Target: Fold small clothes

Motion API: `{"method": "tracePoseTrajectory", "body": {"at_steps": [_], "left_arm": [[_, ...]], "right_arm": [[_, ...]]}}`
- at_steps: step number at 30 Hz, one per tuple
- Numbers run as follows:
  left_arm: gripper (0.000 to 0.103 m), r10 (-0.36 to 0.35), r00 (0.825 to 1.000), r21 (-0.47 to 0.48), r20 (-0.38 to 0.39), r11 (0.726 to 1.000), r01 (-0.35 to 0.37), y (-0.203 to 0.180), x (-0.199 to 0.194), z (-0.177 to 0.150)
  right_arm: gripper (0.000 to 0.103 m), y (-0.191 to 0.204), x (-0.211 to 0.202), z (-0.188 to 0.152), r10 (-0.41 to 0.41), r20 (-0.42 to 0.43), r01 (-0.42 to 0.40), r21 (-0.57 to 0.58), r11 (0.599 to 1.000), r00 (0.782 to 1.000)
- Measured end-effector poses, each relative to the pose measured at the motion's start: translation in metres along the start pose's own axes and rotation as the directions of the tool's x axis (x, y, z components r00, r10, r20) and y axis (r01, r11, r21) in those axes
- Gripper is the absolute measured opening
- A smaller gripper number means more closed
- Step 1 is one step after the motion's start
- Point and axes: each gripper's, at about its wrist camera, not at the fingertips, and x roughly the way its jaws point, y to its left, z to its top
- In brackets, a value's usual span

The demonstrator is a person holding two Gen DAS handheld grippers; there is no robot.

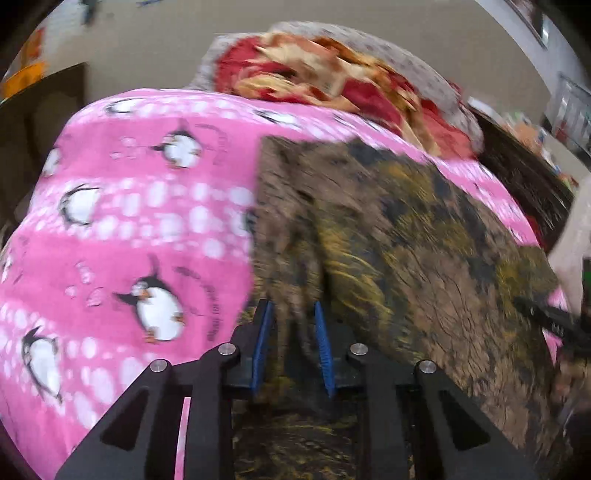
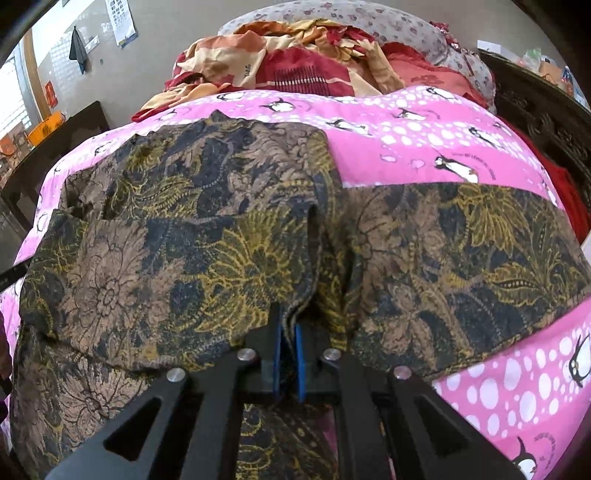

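A brown, black and yellow batik garment [image 2: 207, 236] lies spread on a pink penguin-print sheet [image 2: 424, 155]. In the left wrist view the garment [image 1: 406, 236] covers the right half, blurred by motion. My left gripper [image 1: 293, 317] has its blue pads partly closed around a gathered fold of the garment. My right gripper [image 2: 290, 328] is shut on a pinched edge of the garment, with cloth bunched between the blue pads. The right gripper's black finger shows at the right edge of the left wrist view [image 1: 554, 321].
A heap of red, orange and cream clothes [image 2: 288, 66] lies at the far end of the bed, with a floral pillow [image 2: 388, 26] behind. A dark carved bed frame [image 2: 546, 110] runs along the right. A dark wooden piece of furniture [image 2: 66, 136] stands at the left.
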Motion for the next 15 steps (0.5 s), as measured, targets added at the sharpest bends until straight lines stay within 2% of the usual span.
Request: {"method": "tracePoseTrajectory", "body": {"at_steps": [3, 4, 5, 6, 7, 8, 11, 13, 14, 15], "left_arm": [[0.015, 0.029, 0.998, 0.058, -0.064, 0.998, -0.026, -0.009, 0.017, 0.001], [0.015, 0.049, 0.994, 0.067, -0.097, 0.997, -0.042, -0.010, 0.025, 0.000], [0.015, 0.062, 0.994, 0.088, -0.090, 0.995, -0.054, -0.012, 0.026, -0.001], [0.012, 0.071, 0.995, 0.105, -0.071, 0.992, -0.063, -0.013, 0.023, -0.002], [0.000, 0.099, 0.994, 0.127, -0.046, 0.988, -0.093, -0.014, 0.019, -0.003], [0.000, 0.123, 0.992, 0.132, -0.038, 0.984, -0.117, -0.013, 0.016, -0.003], [0.000, 0.166, 0.985, 0.052, 0.051, 0.984, -0.168, 0.011, -0.012, 0.002], [0.000, 0.193, 0.977, -0.074, 0.089, 0.980, -0.187, 0.049, -0.032, 0.005], [0.000, 0.217, 0.973, -0.139, 0.080, 0.969, -0.204, 0.069, -0.036, 0.004], [0.000, 0.296, 0.953, -0.202, 0.056, 0.938, -0.280, 0.090, -0.037, 0.002]], "right_arm": [[0.005, 0.001, 0.001, -0.001, 0.001, 0.010, -0.001, 0.006, 1.000, 1.000], [0.005, 0.001, 0.002, -0.001, 0.000, 0.014, 0.000, 0.007, 1.000, 1.000], [0.005, 0.001, 0.002, -0.001, 0.001, 0.016, -0.001, 0.007, 1.000, 1.000], [0.005, 0.000, 0.003, -0.001, 0.001, 0.017, -0.001, 0.007, 1.000, 1.000], [0.005, 0.001, 0.003, -0.002, 0.000, 0.019, 0.000, 0.007, 1.000, 1.000], [0.005, 0.001, 0.003, -0.002, 0.000, 0.020, 0.000, 0.005, 1.000, 1.000], [0.005, 0.000, 0.004, -0.002, 0.003, 0.021, -0.003, 0.005, 1.000, 1.000], [0.005, 0.000, 0.004, -0.002, 0.005, 0.021, -0.005, 0.005, 1.000, 1.000], [0.005, -0.001, 0.004, -0.002, 0.008, 0.021, -0.008, 0.004, 1.000, 1.000], [0.005, -0.001, 0.004, -0.002, 0.012, 0.020, -0.012, 0.004, 1.000, 1.000]]}}
